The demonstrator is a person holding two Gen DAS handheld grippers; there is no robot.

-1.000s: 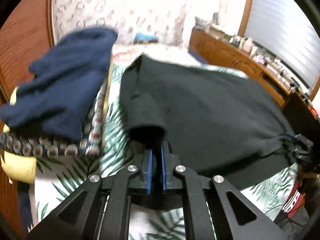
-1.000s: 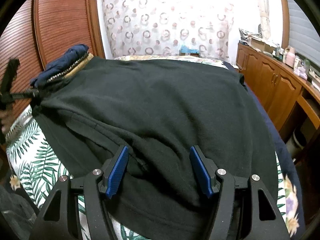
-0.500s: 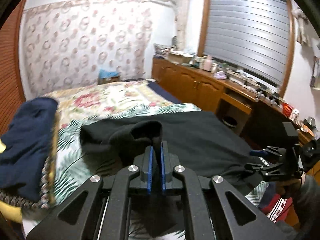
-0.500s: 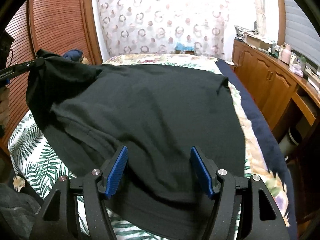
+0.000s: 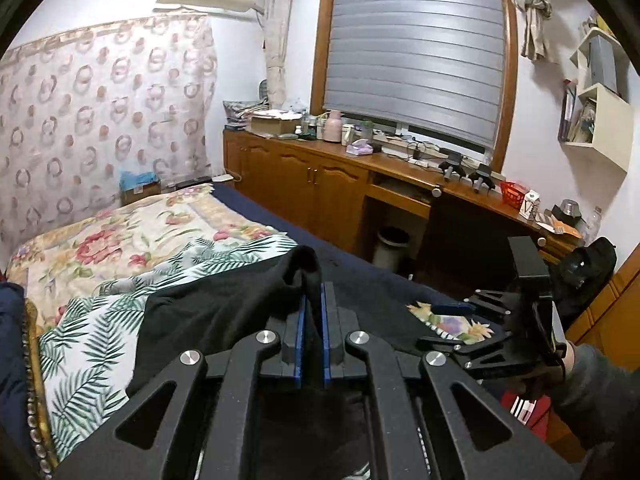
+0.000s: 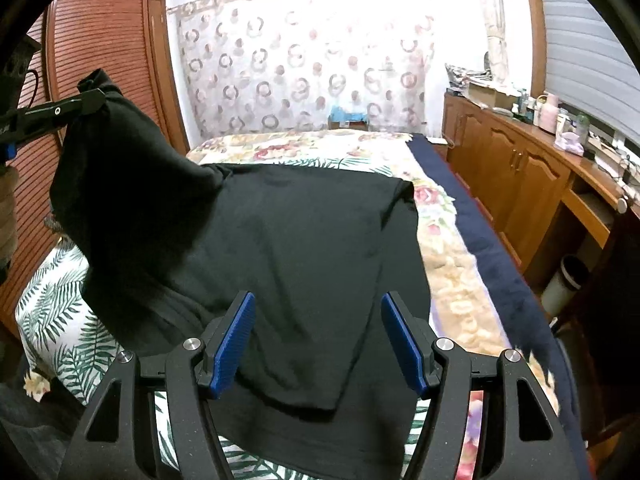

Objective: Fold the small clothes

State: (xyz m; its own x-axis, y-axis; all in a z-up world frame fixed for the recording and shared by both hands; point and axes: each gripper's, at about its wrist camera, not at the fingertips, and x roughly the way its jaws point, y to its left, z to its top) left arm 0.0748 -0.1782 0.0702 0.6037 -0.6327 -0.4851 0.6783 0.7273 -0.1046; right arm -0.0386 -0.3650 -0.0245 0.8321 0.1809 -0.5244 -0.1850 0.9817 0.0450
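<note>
A black garment (image 6: 304, 248) lies spread on the bed, its left side lifted into the air. My left gripper (image 5: 313, 320) is shut on a fold of this black garment (image 5: 224, 312) and holds it raised; in the right wrist view the left gripper (image 6: 86, 100) appears at the upper left with the cloth hanging from it. My right gripper (image 6: 318, 340) is open and empty, low over the garment's near edge. It also shows in the left wrist view (image 5: 472, 320) at the right.
The bed has a fern-print cover (image 6: 60, 316) and a floral blanket (image 6: 440, 240). A dark blue garment pile (image 5: 10, 344) lies at the left. Wooden cabinets (image 5: 320, 192) with clutter run along the right; a wooden louvred wardrobe (image 6: 100, 48) stands left.
My left gripper has lifted the garment's edge up and carried it over toward the right. The right gripper stayed open and drew back slightly toward the near edge.
</note>
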